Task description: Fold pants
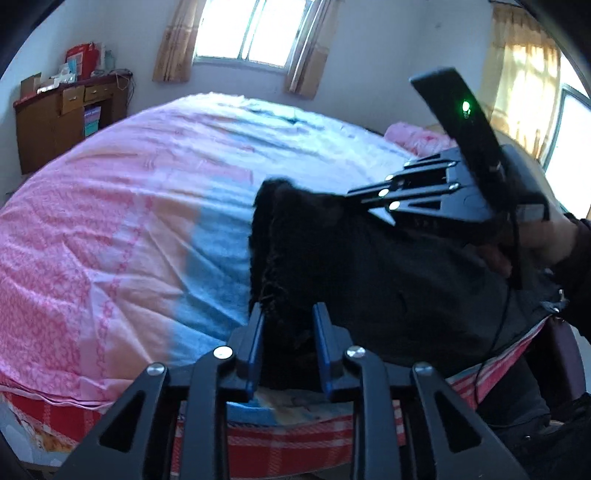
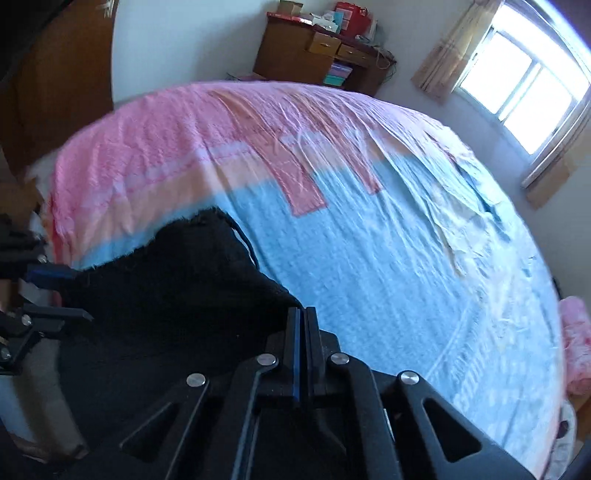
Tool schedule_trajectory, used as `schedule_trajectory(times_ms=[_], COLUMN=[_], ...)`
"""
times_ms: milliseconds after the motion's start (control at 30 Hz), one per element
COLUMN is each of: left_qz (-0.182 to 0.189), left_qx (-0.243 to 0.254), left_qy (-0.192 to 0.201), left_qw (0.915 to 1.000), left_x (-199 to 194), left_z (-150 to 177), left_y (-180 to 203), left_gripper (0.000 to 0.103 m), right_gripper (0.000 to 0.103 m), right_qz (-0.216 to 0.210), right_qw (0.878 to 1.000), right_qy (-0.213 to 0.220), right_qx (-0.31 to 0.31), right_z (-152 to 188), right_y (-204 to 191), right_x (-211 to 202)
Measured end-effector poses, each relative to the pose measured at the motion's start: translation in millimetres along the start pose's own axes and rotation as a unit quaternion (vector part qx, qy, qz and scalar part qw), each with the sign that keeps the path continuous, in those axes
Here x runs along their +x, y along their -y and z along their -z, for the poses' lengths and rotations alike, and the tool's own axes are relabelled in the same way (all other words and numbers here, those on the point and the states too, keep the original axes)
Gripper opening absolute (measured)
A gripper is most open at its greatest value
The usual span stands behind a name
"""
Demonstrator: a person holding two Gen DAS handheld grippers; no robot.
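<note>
Black pants (image 1: pixel 369 266) hang bunched between my two grippers above the near edge of the bed; they also show in the right wrist view (image 2: pixel 166 288). My left gripper (image 1: pixel 288 314) has its jaws around a frayed fold of the pants, with cloth filling the gap. My right gripper (image 2: pixel 302 314) is shut tight on the pants' edge; it also shows in the left wrist view (image 1: pixel 369 210), at the pants' upper right. The left gripper shows at the far left of the right wrist view (image 2: pixel 59 291).
The bed's pink and blue sheet (image 1: pixel 147 206) spreads ahead, wrinkled. A wooden desk (image 1: pixel 62 114) with boxes stands by the far wall. A pink quilt (image 2: pixel 576 347) lies at the bed's right end. Windows with curtains (image 1: pixel 251 33) are behind the bed.
</note>
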State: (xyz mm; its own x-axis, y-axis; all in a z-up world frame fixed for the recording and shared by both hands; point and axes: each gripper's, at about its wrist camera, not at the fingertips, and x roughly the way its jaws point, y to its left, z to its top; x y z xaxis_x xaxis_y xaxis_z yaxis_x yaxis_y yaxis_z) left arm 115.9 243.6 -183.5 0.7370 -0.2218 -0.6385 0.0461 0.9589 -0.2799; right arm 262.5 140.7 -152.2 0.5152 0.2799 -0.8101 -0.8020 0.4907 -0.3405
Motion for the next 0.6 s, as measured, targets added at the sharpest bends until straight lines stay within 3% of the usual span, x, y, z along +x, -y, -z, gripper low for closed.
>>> schedule_trajectory(times_ms=[100,133,200,267,300,333,467,600], left_qz=[-0.006,-0.016,-0.055,-0.05,-0.051,-0.054,-0.084,-0.069], left_qx=[0.001,0.005,0.005,0.001,-0.003,-0.006,0.005,0.032], left_qy=[-0.007,-0.001,0.015,0.023,0.027,0.034,0.063,0.065], left_qw=[1.0,0.9999,0.9984,0.9985,0.9983,0.9979,0.9945,0.995], left_x=[5,5,2,-2,-6,-10,-33,-34], left_z=[7,8,10,10,10,9,9,2], left_y=[-2,-2,-6,-9,-9,-10,-1,34], left_gripper=[0.036,0.052,0.075,0.075,0.075,0.075,0.075,0.075], right_gripper=[0.002,0.003,0.007,0.02,0.034,0.042,0.042,0.042], right_qz=[-0.031,-0.04,-0.021,-0.01,-0.008,-0.009,-0.038,-0.08], right_qw=[0.999,0.999,0.999,1.0,1.0,0.999,0.995,0.988], right_qy=[-0.011,-0.02,-0.025,-0.022,-0.018,-0.01,0.015,0.016], right_qx=[0.02,0.016,0.007,0.014,0.021,0.031,0.094,0.133], right_z=[5,7,13,21,25,32,77,135], right_y=[4,1,-1,6,12,19,51,64], right_x=[16,19,17,5,-2,-12,-58,-85])
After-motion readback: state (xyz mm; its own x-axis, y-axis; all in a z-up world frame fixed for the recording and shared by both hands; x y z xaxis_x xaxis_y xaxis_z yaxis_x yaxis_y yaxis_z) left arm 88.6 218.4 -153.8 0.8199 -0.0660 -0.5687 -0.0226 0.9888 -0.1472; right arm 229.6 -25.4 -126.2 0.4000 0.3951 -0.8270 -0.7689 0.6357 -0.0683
